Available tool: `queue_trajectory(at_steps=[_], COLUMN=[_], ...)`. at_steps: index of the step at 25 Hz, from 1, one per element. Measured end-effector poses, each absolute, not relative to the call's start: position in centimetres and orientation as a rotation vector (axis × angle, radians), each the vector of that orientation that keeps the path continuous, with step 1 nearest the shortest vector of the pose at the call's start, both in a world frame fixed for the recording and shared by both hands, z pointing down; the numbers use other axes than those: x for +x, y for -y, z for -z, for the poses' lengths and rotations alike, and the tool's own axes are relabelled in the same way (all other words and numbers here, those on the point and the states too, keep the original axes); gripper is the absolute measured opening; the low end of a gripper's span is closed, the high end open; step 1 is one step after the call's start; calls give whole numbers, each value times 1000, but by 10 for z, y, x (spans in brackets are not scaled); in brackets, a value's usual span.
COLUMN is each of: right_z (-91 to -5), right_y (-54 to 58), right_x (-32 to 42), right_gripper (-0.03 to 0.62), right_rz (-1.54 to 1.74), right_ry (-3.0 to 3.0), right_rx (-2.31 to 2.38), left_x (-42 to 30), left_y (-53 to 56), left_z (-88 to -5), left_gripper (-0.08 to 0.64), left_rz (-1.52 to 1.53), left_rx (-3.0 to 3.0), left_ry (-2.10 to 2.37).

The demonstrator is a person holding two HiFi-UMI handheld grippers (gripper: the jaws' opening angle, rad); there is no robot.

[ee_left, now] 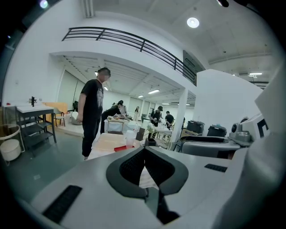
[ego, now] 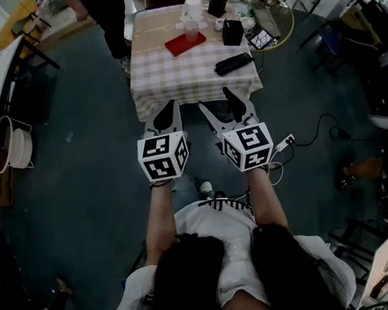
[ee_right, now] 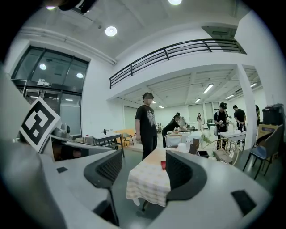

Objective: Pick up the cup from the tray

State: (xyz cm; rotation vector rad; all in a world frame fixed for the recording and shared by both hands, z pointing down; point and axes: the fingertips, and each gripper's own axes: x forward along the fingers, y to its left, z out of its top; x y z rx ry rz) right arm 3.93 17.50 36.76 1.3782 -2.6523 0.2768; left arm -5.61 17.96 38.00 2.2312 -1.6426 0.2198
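Head view: the cup (ego: 191, 30) stood on the red tray (ego: 186, 44), toward the far side of the checked-cloth counter (ego: 174, 78). Short of the counter's near edge, well apart from the cup, the left hand-held gripper (ego: 170, 106) had its jaws closed together on nothing, while the right hand-held gripper (ego: 216, 100) had its jaws apart and empty.
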Motion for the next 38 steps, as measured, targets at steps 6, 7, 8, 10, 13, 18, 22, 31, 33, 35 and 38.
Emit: queue_trajectory(at_steps=[6, 7, 8, 10, 13, 18, 22, 31, 33, 35, 38], right_z=[-365, -366, -367, -369, -370, -374, -373, -376, -378, -379, -380], right_y=[-161, -158, -155, -148, -132, -101, -66, 0, 13, 25, 43], right_x=[31, 31, 30, 29, 25, 14, 12, -10, -14, -19, -28], right_gripper=[311, 313, 314, 316, 316, 316, 316, 319, 319, 325, 339], right_rz=[-240, -236, -233, -227, -222, -237, -250, -280, -286, -285, -289], right_ry=[2647, 2645, 2642, 2634, 2630, 2651, 2621, 2559, 2545, 2531, 2521], right_rx=[1363, 1367, 1370, 1373, 1368, 1338, 1391, 1435, 1447, 1455, 1468], left_x=[-62, -63, -64, -65, -68, -69, -74, -99, -104, -109, -116], left_y=[-165, -162, -160, -152, -134, -98, -64, 5, 18, 33, 52], left_z=[-383, -385, -386, -387, -386, -394, -393, -389, -390, -390, -391], left_gripper=[9, 9, 9, 9, 9, 9, 9, 9, 9, 9, 9], left_rz=[-219, -223, -225, -221, -214, -249, -258, -257, -258, -257, -258], left_rx=[2224, 2224, 2225, 2226, 2229, 2249, 2260, 2271, 2273, 2272, 2285], left_ry=[1632, 1632, 1632, 1635, 1626, 1574, 1562, 1542, 1533, 1526, 1506])
